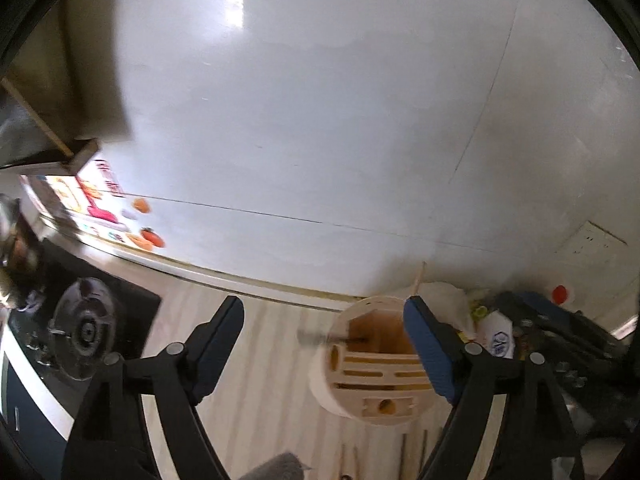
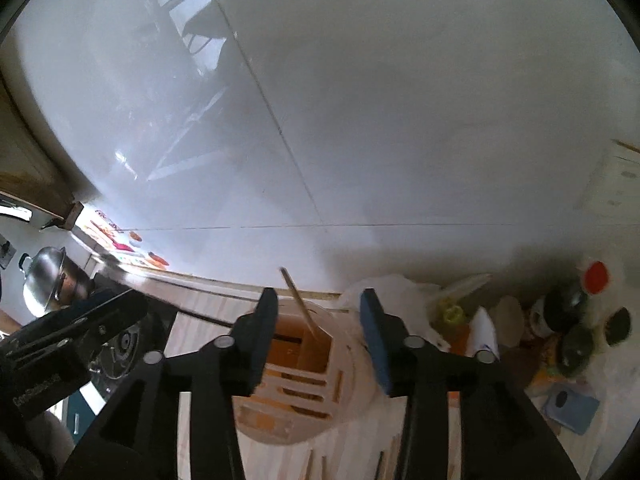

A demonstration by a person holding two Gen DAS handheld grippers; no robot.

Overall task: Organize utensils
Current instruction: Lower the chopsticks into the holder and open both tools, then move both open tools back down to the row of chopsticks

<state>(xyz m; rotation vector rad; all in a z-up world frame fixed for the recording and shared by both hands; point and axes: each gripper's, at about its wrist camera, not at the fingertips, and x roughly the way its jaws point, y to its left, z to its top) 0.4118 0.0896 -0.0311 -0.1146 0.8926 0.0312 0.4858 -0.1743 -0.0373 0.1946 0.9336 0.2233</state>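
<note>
A round cream utensil holder [image 1: 374,364] with slots and an open compartment stands on the pale wood counter. It also shows in the right wrist view [image 2: 304,376], with one wooden chopstick [image 2: 300,304] leaning in its open compartment. My left gripper [image 1: 324,350] is open and empty, its right finger beside the holder's rim. My right gripper [image 2: 318,338] is open and empty, just above the holder. Several chopsticks [image 1: 348,460] lie on the counter in front of the holder, and they also show in the right wrist view [image 2: 316,466].
A gas hob with a burner [image 1: 86,332] lies at the left. A steel pot [image 2: 52,282] stands at far left. Bottles, jars and a red-capped container [image 2: 596,276] crowd the right. A white plastic bag [image 2: 396,288] lies behind the holder. A white tiled wall [image 1: 320,120] rises behind.
</note>
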